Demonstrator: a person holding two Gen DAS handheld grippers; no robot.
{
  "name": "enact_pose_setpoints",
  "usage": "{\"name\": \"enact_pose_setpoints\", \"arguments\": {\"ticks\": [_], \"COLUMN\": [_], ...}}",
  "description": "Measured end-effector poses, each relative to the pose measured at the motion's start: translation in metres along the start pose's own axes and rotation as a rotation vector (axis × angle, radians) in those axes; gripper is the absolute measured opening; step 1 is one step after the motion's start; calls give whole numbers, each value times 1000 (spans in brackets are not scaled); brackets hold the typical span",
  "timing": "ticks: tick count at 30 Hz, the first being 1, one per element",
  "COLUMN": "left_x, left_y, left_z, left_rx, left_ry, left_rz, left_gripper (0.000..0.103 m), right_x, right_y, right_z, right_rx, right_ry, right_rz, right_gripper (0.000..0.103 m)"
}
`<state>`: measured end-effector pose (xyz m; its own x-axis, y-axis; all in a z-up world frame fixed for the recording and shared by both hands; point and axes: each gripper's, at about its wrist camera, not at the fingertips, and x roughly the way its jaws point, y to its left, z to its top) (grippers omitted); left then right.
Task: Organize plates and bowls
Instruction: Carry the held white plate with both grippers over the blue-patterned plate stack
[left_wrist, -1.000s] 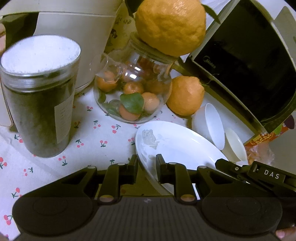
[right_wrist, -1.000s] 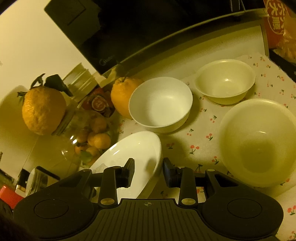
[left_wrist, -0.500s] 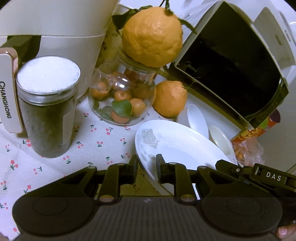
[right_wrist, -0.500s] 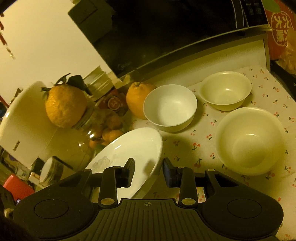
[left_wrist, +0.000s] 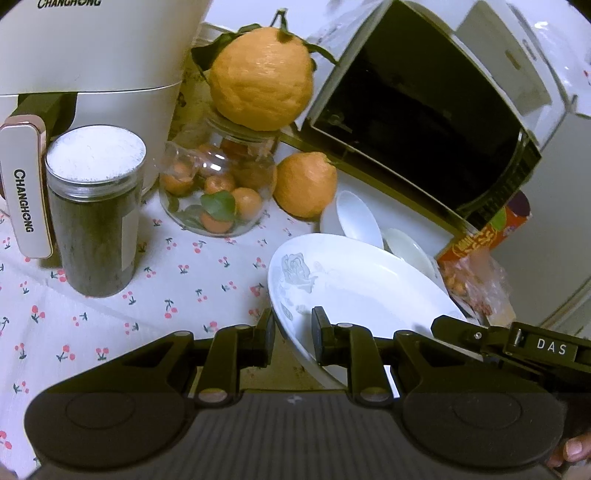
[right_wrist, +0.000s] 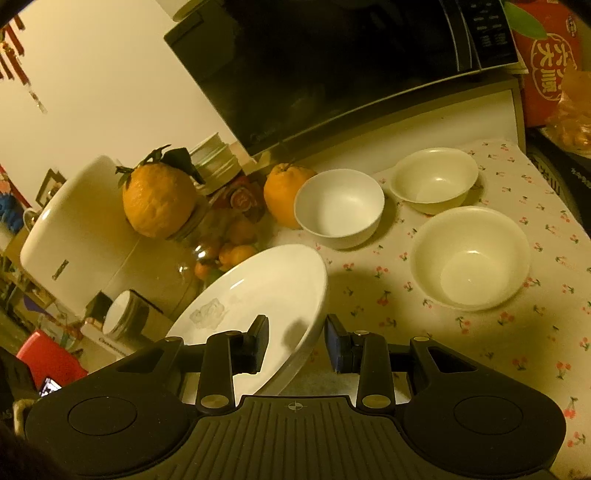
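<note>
Surface: table (left_wrist: 192, 280) under a white cloth printed with red cherries; the right wrist view is dim and yellow.
Landmark: white plate (left_wrist: 354, 291), shallow, with a grey rose print near its rim, raised and tilted above the cloth.
Air fryer (left_wrist: 92, 62): far left of the plate, against the back, white.
Dark jar (left_wrist: 94, 210): left of the plate, upright, with a pale flat lid.
Glass jar (left_wrist: 218, 192): behind the plate and to its left, filled with small oranges; a large orange (left_wrist: 262, 77) sits on its mouth.
Second orange (left_wrist: 304, 184): directly behind the plate, on the table.
Left gripper (left_wrist: 293, 330): fingers clenched on the plate's left rim, one pad either side of the edge.
Right gripper (right_wrist: 295, 339): fingers grasping the plate's opposite rim, the edge between the pads.
White bowl (right_wrist: 340, 206): behind the plate, just beside the second orange.
Small cream bowl (right_wrist: 434, 179): right of the white bowl, near the microwave (right_wrist: 332, 66).
Large cream bowl (right_wrist: 471, 256): right of the plate, upright, apart from the other bowls.
</note>
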<state>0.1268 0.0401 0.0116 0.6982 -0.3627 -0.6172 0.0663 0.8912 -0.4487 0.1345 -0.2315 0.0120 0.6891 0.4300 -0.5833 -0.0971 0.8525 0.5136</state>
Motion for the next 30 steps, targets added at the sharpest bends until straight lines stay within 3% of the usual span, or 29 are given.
{"name": "enact_pose_setpoints", "arguments": {"ticks": [30], "left_x": [-5], "left_y": [-18], "left_z": [-42], "left_rx": [143], "left_ry": [113], "left_rz": [-52], "left_gripper": [19], "right_x": [-31], "right_y": [-12], "right_z": [-51], "right_rx": [-51], "right_ry": [154], "right_rz": [-65], "right_gripper": [33]}}
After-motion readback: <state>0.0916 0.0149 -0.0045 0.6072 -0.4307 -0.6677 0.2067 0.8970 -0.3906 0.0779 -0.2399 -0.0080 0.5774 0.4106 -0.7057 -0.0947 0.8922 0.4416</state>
